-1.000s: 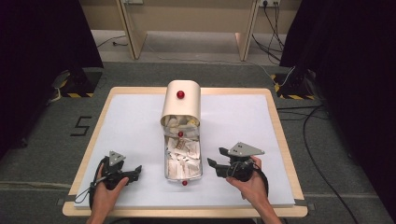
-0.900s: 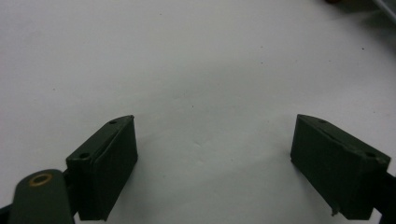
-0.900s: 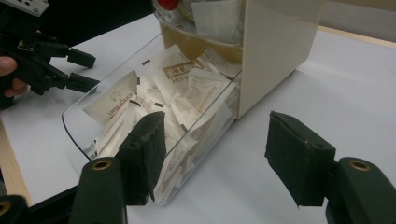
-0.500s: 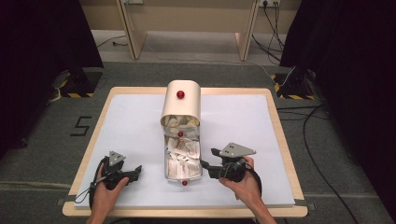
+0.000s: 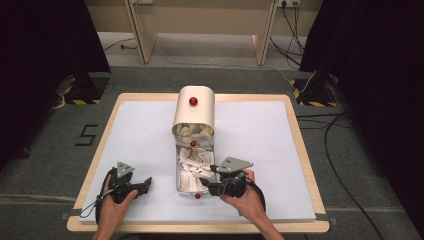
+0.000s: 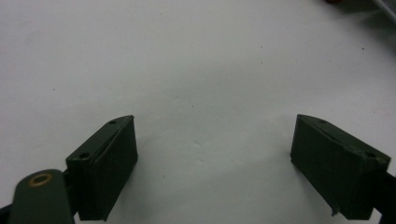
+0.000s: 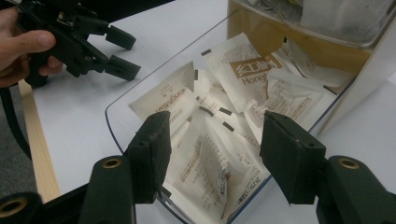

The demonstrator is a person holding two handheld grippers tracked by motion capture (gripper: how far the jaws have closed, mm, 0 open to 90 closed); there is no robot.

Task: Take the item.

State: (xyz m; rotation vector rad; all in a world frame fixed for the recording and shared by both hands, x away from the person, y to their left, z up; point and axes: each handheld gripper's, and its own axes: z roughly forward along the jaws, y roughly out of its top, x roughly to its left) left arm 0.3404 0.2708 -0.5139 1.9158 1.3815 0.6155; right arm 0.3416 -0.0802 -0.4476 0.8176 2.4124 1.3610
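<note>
Since earlier frame, right gripper [image 5: 210, 186] slid left to clear tray [image 5: 179, 172] at frame centre, jaws just been closing, still spread above sachets [image 7: 205, 154], nothing pinched, lining up pick. Left gripper [image 5: 142, 184] lower left, spread, empty, idle on white mat [image 5: 150, 135].

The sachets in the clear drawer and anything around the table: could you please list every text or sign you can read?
"Hongt", cut off at the edge, under a brown logo too stylised to read: top sachet.
"Hongm", sideways and uncertain: left sachet.
Fine print, too small to read: front sachet.
"5", black: floor left of the table.
</note>
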